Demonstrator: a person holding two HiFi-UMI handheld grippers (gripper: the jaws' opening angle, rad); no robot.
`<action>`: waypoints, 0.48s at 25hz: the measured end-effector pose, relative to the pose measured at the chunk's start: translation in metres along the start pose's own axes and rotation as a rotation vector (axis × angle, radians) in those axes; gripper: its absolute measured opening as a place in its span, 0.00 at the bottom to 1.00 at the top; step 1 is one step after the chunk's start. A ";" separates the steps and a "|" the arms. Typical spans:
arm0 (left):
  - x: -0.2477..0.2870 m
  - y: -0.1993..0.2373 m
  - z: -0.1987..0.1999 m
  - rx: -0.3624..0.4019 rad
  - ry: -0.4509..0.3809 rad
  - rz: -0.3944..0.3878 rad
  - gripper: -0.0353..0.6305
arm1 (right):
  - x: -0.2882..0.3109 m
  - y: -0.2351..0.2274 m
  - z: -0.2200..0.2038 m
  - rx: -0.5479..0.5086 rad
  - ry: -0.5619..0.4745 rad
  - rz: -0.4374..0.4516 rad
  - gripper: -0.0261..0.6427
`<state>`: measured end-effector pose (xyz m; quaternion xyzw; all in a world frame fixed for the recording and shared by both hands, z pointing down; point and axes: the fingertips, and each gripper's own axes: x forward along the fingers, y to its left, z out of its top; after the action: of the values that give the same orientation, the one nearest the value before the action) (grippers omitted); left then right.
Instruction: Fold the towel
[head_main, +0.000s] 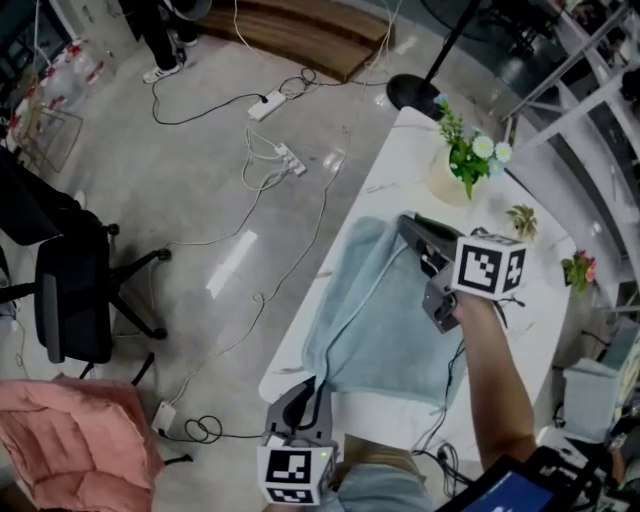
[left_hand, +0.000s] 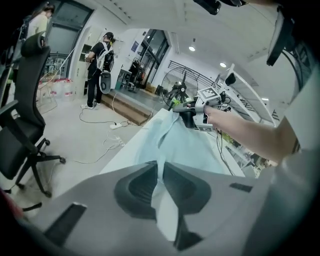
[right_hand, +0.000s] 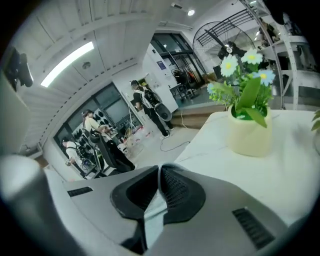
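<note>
On the floor at far left stands a black office chair, with loose cables strewn between it and the long white worktop.

The left tool sits at the near end of the worktop. Its jaws are closed nearly together on a thin pinch of the pale blue cloth towel, and a flap of the fabric hangs out behind the pads. From that pinch a raised ridge of cloth runs along the towel's left side to the far end. The rest of the towel lies flat on the worktop between the two tools.

The right tool is at that far end, its jaws likewise pressed together on a narrow strip of the same blue fabric. It is held just above the surface. Judging by this, each tool has one end of the same edge so that the edge stays taut and can be carried across in one piece. The fold itself seems only started.

Beyond the right tool stands a cream pot, which holds a green plant with white and pale blue flowers. It is near the towel's far end, so a wide swing could knock it. Two smaller plants stand along the right edge, but I cannot make out what they stand in.
</note>
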<state>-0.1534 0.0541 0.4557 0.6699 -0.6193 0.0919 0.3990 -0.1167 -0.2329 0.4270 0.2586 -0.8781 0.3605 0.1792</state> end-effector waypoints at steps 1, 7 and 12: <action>0.002 0.003 -0.001 -0.016 0.006 0.003 0.12 | 0.009 -0.003 -0.003 0.001 0.017 -0.008 0.09; 0.016 0.019 -0.013 -0.067 0.040 -0.005 0.13 | 0.049 -0.004 -0.018 -0.015 0.104 0.039 0.38; 0.018 0.029 -0.015 -0.072 0.054 -0.016 0.15 | 0.049 0.007 -0.015 -0.090 0.110 0.040 0.47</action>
<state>-0.1702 0.0528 0.4892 0.6573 -0.6058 0.0846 0.4403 -0.1582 -0.2332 0.4576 0.2125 -0.8872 0.3379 0.2315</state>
